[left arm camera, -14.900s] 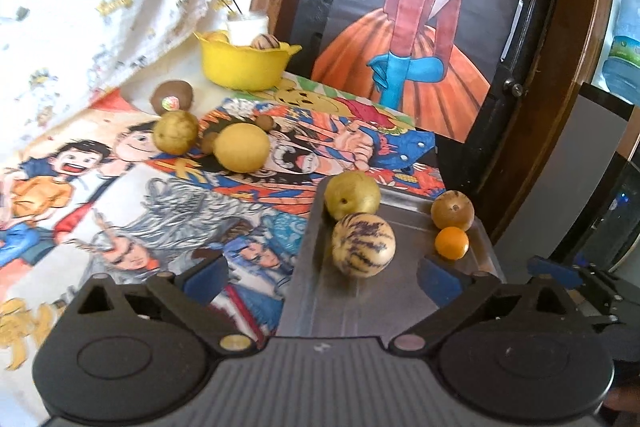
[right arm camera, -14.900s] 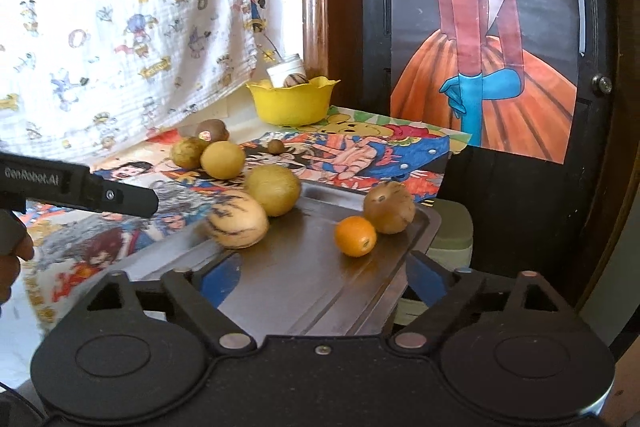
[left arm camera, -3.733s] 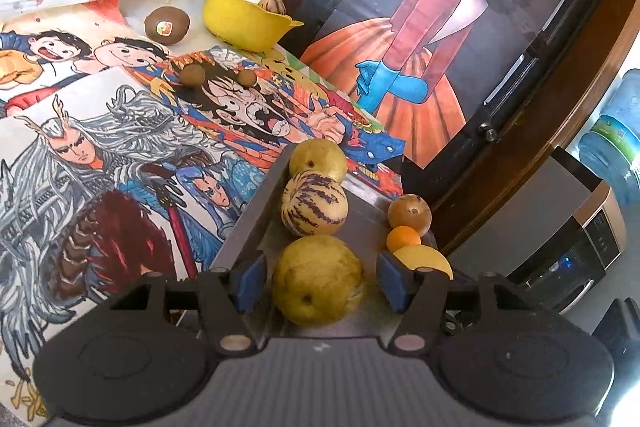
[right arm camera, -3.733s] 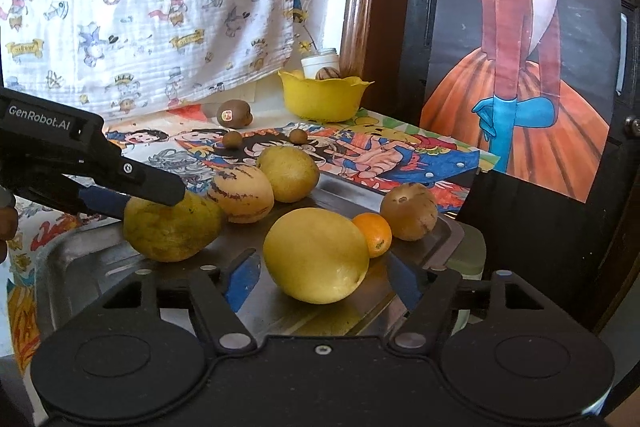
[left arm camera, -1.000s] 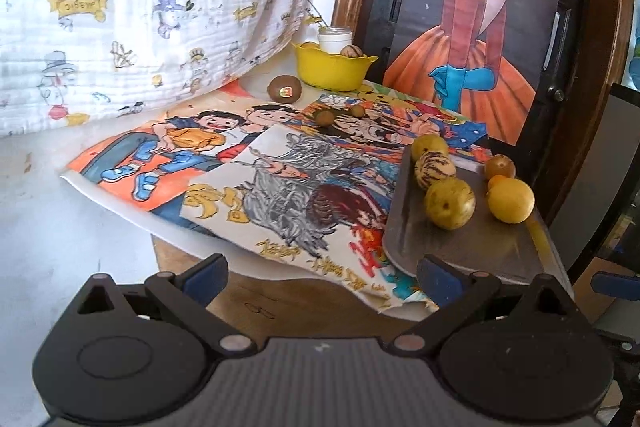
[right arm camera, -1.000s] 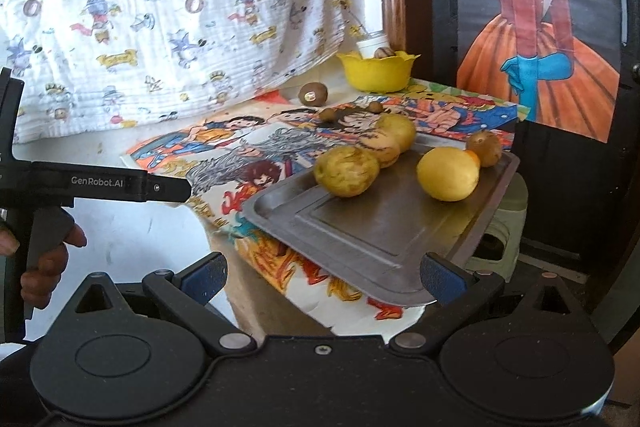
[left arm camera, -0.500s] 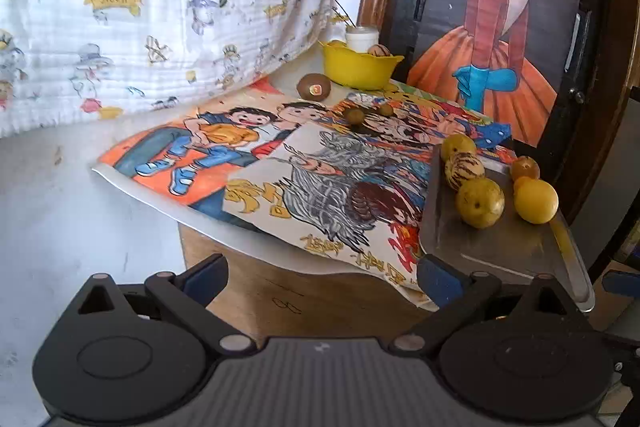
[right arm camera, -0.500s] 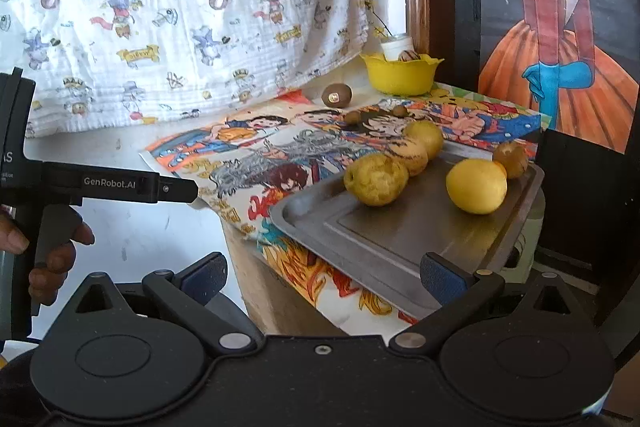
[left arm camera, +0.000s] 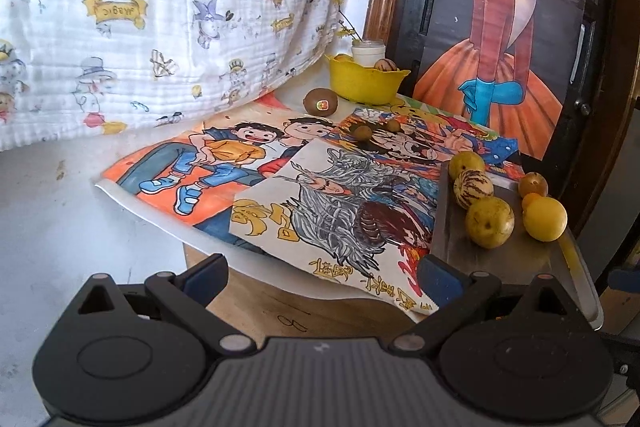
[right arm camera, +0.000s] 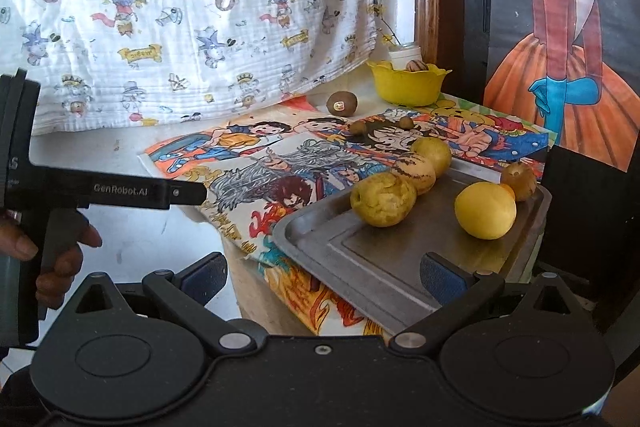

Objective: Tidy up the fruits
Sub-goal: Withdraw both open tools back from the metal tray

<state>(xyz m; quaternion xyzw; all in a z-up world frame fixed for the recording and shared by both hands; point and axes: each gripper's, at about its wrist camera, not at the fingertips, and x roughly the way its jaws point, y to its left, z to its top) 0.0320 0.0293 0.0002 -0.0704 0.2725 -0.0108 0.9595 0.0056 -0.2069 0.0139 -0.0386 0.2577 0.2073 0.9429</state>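
Note:
A metal tray (right arm camera: 360,259) sits at the table's right edge and also shows in the left wrist view (left arm camera: 516,259). On it lie several fruits: a blotchy yellow pear (right arm camera: 383,199), a striped melon (right arm camera: 413,172), a yellow fruit (right arm camera: 432,151), a smooth lemon (right arm camera: 485,210), a small orange (left arm camera: 531,199) and a brown fruit (right arm camera: 519,181). My left gripper (left arm camera: 322,273) is open and empty, back from the table's front edge. My right gripper (right arm camera: 324,273) is open and empty, just short of the tray's near edge.
A kiwi (left arm camera: 320,101) and two small brown fruits (left arm camera: 363,131) lie on the cartoon posters (left arm camera: 224,155). A yellow bowl (left arm camera: 364,81) with fruit stands at the back, a white jar (left arm camera: 368,49) behind it. A printed cloth (right arm camera: 180,7) hangs on the left.
Both grippers have pulled a little further back from the table. The fruits on the tray have not moved.

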